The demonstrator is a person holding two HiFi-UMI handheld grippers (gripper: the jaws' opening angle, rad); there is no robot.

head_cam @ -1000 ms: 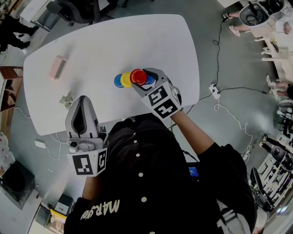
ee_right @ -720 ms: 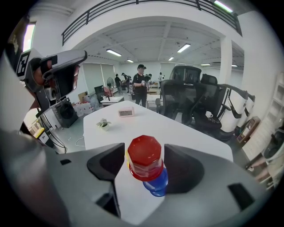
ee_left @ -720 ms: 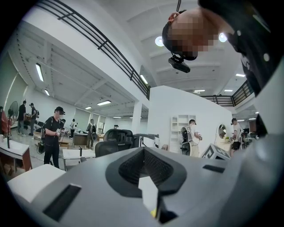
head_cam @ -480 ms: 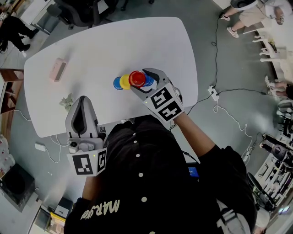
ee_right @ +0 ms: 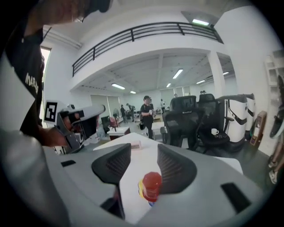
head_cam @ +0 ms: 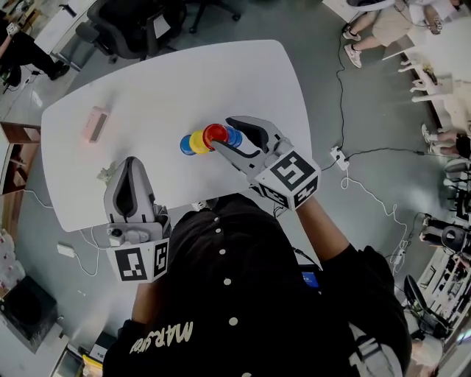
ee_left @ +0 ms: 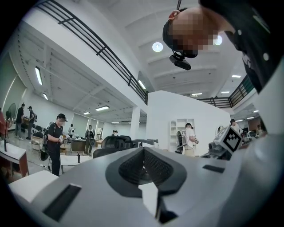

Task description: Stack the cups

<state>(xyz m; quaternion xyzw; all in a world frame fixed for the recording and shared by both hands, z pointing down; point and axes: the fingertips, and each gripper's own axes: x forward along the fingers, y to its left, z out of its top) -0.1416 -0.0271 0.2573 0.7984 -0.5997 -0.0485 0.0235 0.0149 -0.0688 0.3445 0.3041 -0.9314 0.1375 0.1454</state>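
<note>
Toward the near right part of the white rounded surface (head_cam: 184, 81), a tight row of four little cups: small red plastic cup (head_cam: 215, 133) standing tallest, touching a small yellow plastic cup (head_cam: 199, 141) on its left and a small blue plastic cup (head_cam: 235, 136) on its right; second small blue plastic cup (head_cam: 187, 145) at the row's left end, against the yellow one. Hard to tell whether the red one rests on another cup or straight on the surface. Just above the row's right end, right tool (ee_right: 143, 151), tilted somewhat downward, jaws apart at a middling width and just now closing in a little; nothing gripped, red cup seen low in the gap in the right gripper view, clear of both pads. Well to the left and nearer the person, left tool (head_cam: 131, 163), held level over the surface's near edge, jaws pressed together with nothing between them. Beside its tip, small pale-green crumpled thing (head_cam: 108, 171) on the surface; farther off toward the left end, pink rectangular box (head_cam: 96, 124), lying flat, well apart from the cups. Beyond the far edge, black office chair (head_cam: 140, 22) on the grey floor (head_cam: 353, 96); right of the surface, white cable (head_cam: 368, 184) trailing across that floor from a white power strip (head_cam: 338, 155). Farther back in both gripper views, an open hall with ceiling lights, a railed gallery, desks and several standing people.
</note>
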